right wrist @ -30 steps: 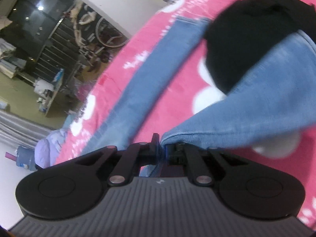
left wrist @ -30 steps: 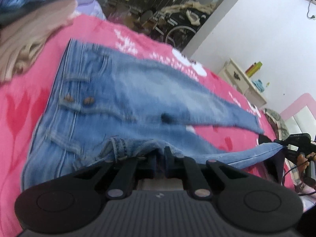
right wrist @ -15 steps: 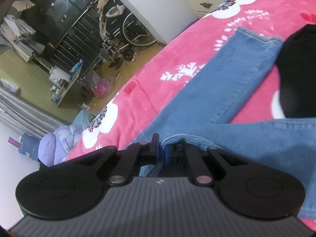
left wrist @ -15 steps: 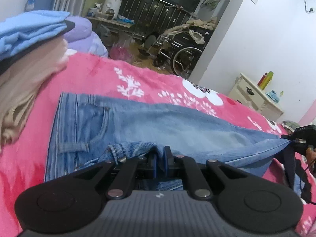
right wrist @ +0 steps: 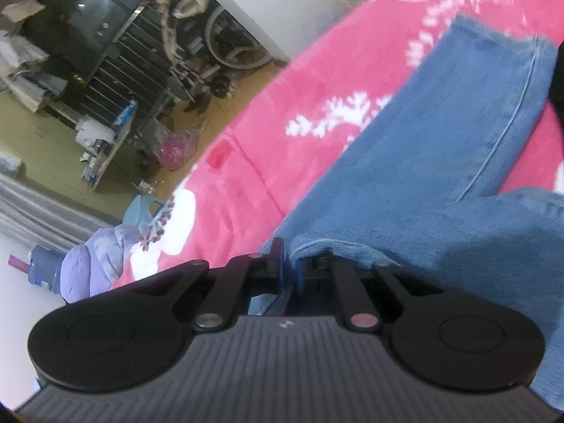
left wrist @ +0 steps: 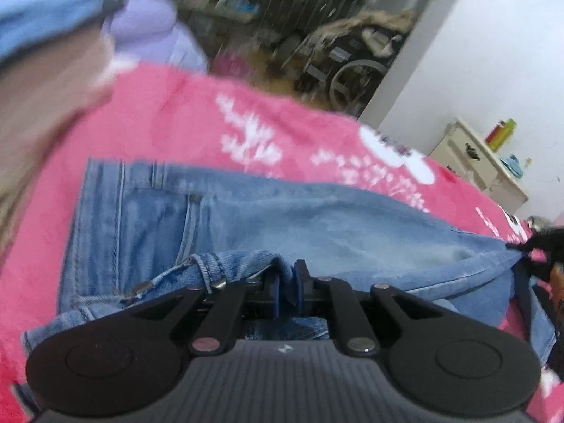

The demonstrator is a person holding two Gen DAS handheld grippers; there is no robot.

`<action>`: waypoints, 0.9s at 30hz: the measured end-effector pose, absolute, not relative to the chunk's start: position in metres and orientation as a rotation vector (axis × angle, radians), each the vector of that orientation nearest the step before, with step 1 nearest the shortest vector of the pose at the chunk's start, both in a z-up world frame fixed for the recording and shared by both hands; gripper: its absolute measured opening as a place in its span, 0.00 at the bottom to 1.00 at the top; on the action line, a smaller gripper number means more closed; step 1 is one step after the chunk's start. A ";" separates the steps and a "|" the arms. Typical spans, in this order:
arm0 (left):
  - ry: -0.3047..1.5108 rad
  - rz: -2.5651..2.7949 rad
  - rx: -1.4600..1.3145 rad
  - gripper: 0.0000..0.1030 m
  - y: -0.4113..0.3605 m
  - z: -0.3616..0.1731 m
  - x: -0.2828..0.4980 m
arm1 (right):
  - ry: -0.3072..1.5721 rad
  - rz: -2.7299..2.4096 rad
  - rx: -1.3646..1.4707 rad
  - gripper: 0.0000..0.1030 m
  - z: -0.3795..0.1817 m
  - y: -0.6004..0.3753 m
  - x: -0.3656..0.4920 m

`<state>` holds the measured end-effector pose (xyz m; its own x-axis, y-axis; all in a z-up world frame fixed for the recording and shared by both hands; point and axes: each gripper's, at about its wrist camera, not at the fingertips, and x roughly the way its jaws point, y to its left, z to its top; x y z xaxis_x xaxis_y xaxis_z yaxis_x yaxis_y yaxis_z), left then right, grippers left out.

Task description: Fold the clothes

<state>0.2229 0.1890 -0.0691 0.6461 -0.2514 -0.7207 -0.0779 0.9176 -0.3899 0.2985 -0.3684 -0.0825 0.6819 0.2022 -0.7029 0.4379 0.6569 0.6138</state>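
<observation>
Faded blue denim fills the left wrist view: a pair of jeans (left wrist: 246, 218) lies stretched across the pink floral blanket (left wrist: 183, 123), waistband toward the left, legs running off to the right. The left gripper (left wrist: 286, 283) sits at the near edge of the garment, its jaws narrow and pinched on a bunched piece of waistband with a belt loop and rivets just to its left. At the far right edge the right gripper (left wrist: 528, 246) shows as a dark shape meeting the leg end. A pile of folded clothes (left wrist: 46, 53) rises at upper left, blurred. A cream cabinet (left wrist: 476, 162) stands by the white wall.

In the right wrist view, the right gripper (right wrist: 287, 268) has its jaws opening slightly, with a fold of the jeans' hem still between them. The other leg (right wrist: 458, 134) lies flat ahead on the blanket, reaching away to the upper right. A purple garment (right wrist: 95, 257) sits at the blanket's left edge.
</observation>
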 end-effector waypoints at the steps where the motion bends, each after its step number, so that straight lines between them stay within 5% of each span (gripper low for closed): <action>1: 0.900 -0.104 -0.459 0.10 0.195 -0.072 0.229 | 0.870 -0.160 0.906 0.11 -0.090 -0.372 0.304; 5: 0.928 -0.150 -0.614 0.16 0.214 -0.069 0.234 | 0.946 -0.159 1.050 0.23 -0.102 -0.383 0.308; 9: 0.917 -0.196 -0.728 0.28 0.228 -0.061 0.233 | 0.935 -0.111 0.977 0.50 -0.076 -0.372 0.282; 19: 0.767 -0.016 -0.789 0.35 0.263 -0.065 0.257 | 0.880 0.007 0.822 0.50 -0.075 -0.345 0.333; 27: 0.743 -0.106 -0.575 0.42 0.250 -0.028 0.198 | 0.708 0.083 0.573 0.51 -0.043 -0.306 0.322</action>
<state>0.1981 0.2498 -0.0284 0.7389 -0.2893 -0.6086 -0.1070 0.8413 -0.5298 0.3223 -0.3060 -0.0432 0.7628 0.2616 -0.5913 0.1171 0.8435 0.5242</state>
